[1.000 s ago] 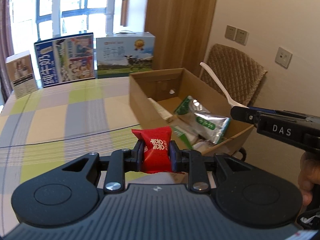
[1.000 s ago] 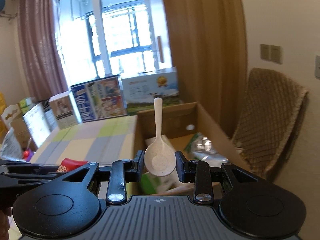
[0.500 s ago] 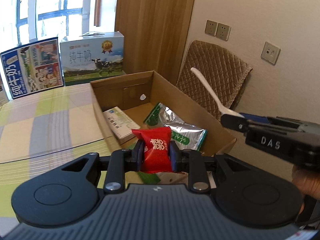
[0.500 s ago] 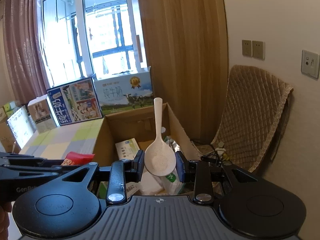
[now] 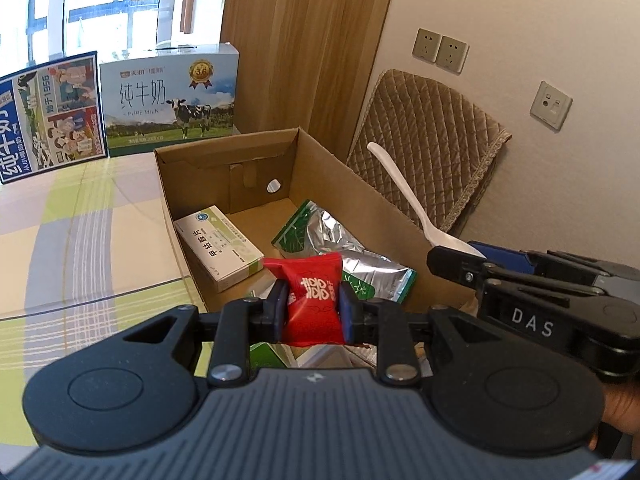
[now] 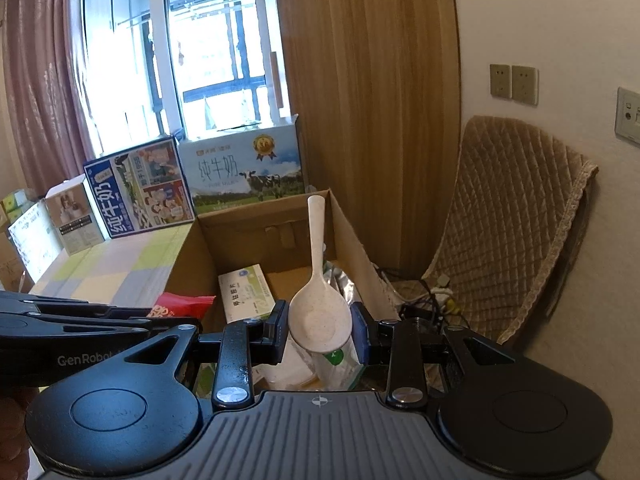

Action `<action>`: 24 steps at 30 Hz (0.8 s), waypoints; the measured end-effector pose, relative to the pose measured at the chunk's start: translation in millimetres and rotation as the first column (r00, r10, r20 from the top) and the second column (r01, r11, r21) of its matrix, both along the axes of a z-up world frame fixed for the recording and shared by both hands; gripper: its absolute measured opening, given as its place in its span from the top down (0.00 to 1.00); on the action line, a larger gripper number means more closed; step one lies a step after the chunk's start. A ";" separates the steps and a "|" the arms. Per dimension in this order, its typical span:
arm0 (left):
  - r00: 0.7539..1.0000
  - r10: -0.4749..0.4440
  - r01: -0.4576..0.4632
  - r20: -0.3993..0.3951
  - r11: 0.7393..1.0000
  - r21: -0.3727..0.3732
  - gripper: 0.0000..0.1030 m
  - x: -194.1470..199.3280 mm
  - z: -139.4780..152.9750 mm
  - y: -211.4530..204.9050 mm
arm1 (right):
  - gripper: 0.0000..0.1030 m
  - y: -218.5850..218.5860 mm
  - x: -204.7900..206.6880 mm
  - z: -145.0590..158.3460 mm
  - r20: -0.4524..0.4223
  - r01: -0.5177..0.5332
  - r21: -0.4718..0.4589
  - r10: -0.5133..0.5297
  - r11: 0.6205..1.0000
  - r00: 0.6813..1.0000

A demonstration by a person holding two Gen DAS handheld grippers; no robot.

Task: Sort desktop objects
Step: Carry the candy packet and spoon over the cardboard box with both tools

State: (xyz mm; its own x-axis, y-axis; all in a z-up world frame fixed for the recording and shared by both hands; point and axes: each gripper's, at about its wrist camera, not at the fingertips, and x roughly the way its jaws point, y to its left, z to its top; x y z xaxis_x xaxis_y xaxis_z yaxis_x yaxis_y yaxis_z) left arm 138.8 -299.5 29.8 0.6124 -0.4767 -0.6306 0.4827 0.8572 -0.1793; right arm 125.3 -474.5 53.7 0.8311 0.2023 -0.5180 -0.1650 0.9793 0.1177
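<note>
The left gripper (image 5: pixel 313 314) pinches a small red foil snack packet with white characters (image 5: pixel 314 300) between its two black fingers, holding it above the near end of an open brown cardboard box (image 5: pixel 344 178) that sits on a table covered in a pale green-and-grey checked cloth (image 5: pixel 80 236). The right gripper (image 6: pixel 320 330) is closed on the bowl of a speckled off-white plastic spoon (image 6: pixel 318 308), whose handle stands upright over the same box.

The left wrist view looks down into the box: a white and green flat carton with printed text (image 5: pixel 218 248) lies against the left wall, and a crinkled silver and green foil pouch (image 5: pixel 344 252) lies beside it toward the right wall. It also shows the right gripper from the side, the spoon handle slanting up in front of a brown quilted chair back (image 5: pixel 432 152).

The right wrist view shows what the other does not: a tangle of cables and a plug (image 6: pixel 428 300) on the floor between box and chair, and pink curtains (image 6: pixel 44 80) by the window.
</note>
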 end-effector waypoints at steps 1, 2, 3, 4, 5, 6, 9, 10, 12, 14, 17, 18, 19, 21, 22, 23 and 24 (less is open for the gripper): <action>1.000 0.000 0.000 -0.002 1.000 0.000 0.79 1.3 -1.3 -0.5 | 0.71 0.1 1.2 -0.6 -0.001 0.000 0.000 0.000 1.000 1.000; 1.000 0.001 -0.001 -0.003 1.000 -0.001 0.79 2.7 -2.2 -0.7 | 0.71 0.1 2.3 -1.1 -0.002 -0.001 0.000 0.001 1.000 1.000; 1.000 0.001 -0.001 -0.005 1.000 -0.001 0.79 3.7 -2.8 -1.2 | 0.71 0.2 3.4 -1.5 -0.002 -0.001 -0.001 0.001 1.000 1.000; 1.000 0.001 -0.001 -0.006 1.000 -0.003 0.79 4.9 -3.6 -1.6 | 0.71 0.5 4.2 -1.8 -0.003 -0.002 -0.002 0.002 1.000 1.000; 1.000 0.000 0.000 -0.008 1.000 -0.004 0.79 6.0 -4.1 -2.5 | 0.71 0.8 5.1 -1.9 -0.003 -0.002 -0.002 0.002 1.000 1.000; 1.000 0.000 0.000 -0.008 1.000 -0.005 0.79 6.9 -4.3 -3.1 | 0.71 0.9 6.0 -2.3 -0.003 -0.003 -0.003 0.003 1.000 1.000; 1.000 -0.002 0.002 -0.008 1.000 -0.009 0.79 9.4 -4.7 -4.7 | 0.71 1.4 7.2 -2.4 -0.003 -0.002 -0.005 0.002 1.000 1.000; 1.000 -0.003 0.003 -0.008 1.000 -0.011 0.79 10.1 -4.8 -5.0 | 0.71 1.3 7.3 -2.5 -0.004 -0.002 -0.005 0.002 1.000 1.000; 1.000 -0.003 0.003 -0.006 1.000 -0.012 0.79 11.3 -5.0 -5.7 | 0.71 1.5 7.8 -2.6 -0.005 -0.002 -0.004 0.002 1.000 1.000; 1.000 -0.002 0.002 -0.005 1.000 -0.011 0.79 12.8 -5.1 -6.6 | 0.71 2.0 10.1 -3.3 -0.006 -0.003 -0.004 0.003 1.000 1.000; 1.000 -0.003 0.003 -0.008 1.000 -0.016 0.79 15.2 -5.7 -7.3 | 0.71 2.1 10.2 -3.3 -0.006 -0.003 -0.004 0.003 1.000 1.000; 1.000 -0.005 0.004 -0.009 1.000 -0.019 0.79 15.9 -5.8 -7.5 | 0.71 2.7 11.4 -4.0 -0.007 -0.004 -0.004 0.004 1.000 1.000; 1.000 -0.006 0.006 -0.010 1.000 -0.020 0.79 16.6 -5.9 -8.0 | 0.71 3.2 12.7 -4.7 -0.008 -0.004 -0.004 0.004 1.000 1.000; 1.000 -0.009 0.009 -0.015 1.000 -0.016 0.77 17.6 -5.8 -9.1 | 0.71 4.2 14.4 -5.5 -0.010 -0.005 -0.005 0.004 1.000 1.000; 1.000 -0.002 0.002 -0.015 1.000 -0.009 0.67 17.9 -5.9 -9.2 | 0.71 4.0 15.0 -6.0 -0.011 -0.004 -0.005 0.004 1.000 1.000; 1.000 0.003 -0.003 -0.009 1.000 -0.003 0.56 17.5 -5.6 -8.9 | 0.71 3.9 15.7 -6.3 -0.012 -0.003 -0.005 0.003 1.000 1.000; 1.000 0.001 -0.001 -0.003 1.000 0.001 0.56 17.1 -5.4 -8.9 | 0.71 3.7 15.5 -6.3 -0.012 -0.003 -0.005 0.003 1.000 1.000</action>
